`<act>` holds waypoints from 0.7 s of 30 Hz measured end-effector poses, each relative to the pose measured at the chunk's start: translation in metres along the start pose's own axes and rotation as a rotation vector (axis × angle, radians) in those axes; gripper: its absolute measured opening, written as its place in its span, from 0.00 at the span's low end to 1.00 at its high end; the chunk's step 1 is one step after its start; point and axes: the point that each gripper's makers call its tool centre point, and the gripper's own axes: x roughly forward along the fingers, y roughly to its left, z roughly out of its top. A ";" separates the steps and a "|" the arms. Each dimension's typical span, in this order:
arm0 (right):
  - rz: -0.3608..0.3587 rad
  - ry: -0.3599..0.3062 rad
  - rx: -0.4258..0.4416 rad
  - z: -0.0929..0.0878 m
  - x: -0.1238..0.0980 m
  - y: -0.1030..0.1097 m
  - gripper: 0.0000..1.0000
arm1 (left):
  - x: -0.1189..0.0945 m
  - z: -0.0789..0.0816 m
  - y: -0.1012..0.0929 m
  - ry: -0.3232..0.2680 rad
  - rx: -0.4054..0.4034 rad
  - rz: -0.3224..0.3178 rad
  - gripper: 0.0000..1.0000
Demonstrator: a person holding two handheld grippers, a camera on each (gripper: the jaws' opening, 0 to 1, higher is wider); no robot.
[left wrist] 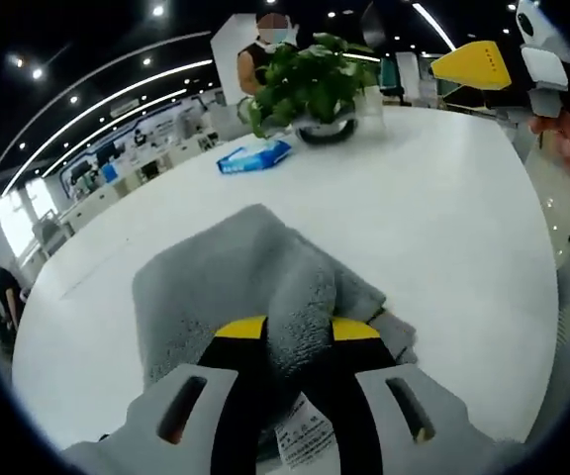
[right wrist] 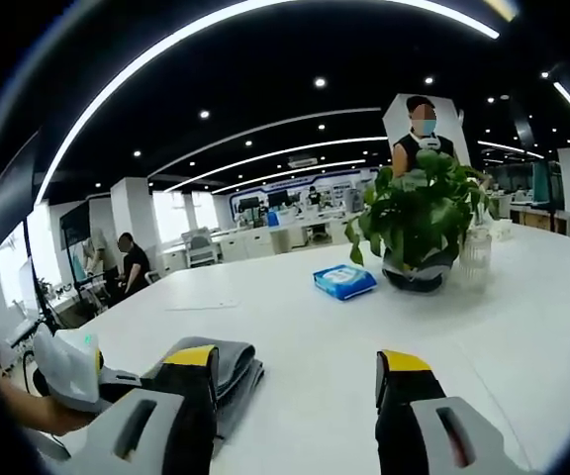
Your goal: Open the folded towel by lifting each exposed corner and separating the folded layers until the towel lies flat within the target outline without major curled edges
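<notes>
- We judge the grey towel [left wrist: 255, 287] to be soft, light and limp: it should drape and sag when lifted, and the thick pile should give the jaws good purchase, so slipping seems unlikely.
- We would take hold at an exposed corner or a single top layer near an edge, since pinching the whole stack would lift every fold together.
- In the left gripper view the left gripper [left wrist: 298, 332] is clamped on a raised ridge of towel, low in the frame's centre, with a white care label just below the jaws.
- The towel is folded in several layers on the white table [left wrist: 443, 228]; no outline is visible to us.
- In the right gripper view the right gripper [right wrist: 298, 371] stands spread and empty, the towel lying at lower left.
</notes>
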 end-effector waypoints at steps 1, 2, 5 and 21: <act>0.000 0.000 -0.001 0.000 0.000 0.000 0.63 | -0.001 0.000 0.000 0.002 -0.020 -0.004 0.17; 0.001 0.001 -0.002 0.000 0.000 0.000 0.63 | -0.002 0.000 0.000 0.003 -0.033 -0.009 0.17; 0.004 -0.001 -0.005 0.000 0.000 0.001 0.63 | -0.006 -0.001 -0.001 0.007 -0.039 -0.012 0.15; 0.017 0.004 -0.029 0.000 0.000 0.006 0.62 | -0.043 0.045 0.012 -0.157 -0.323 0.001 0.13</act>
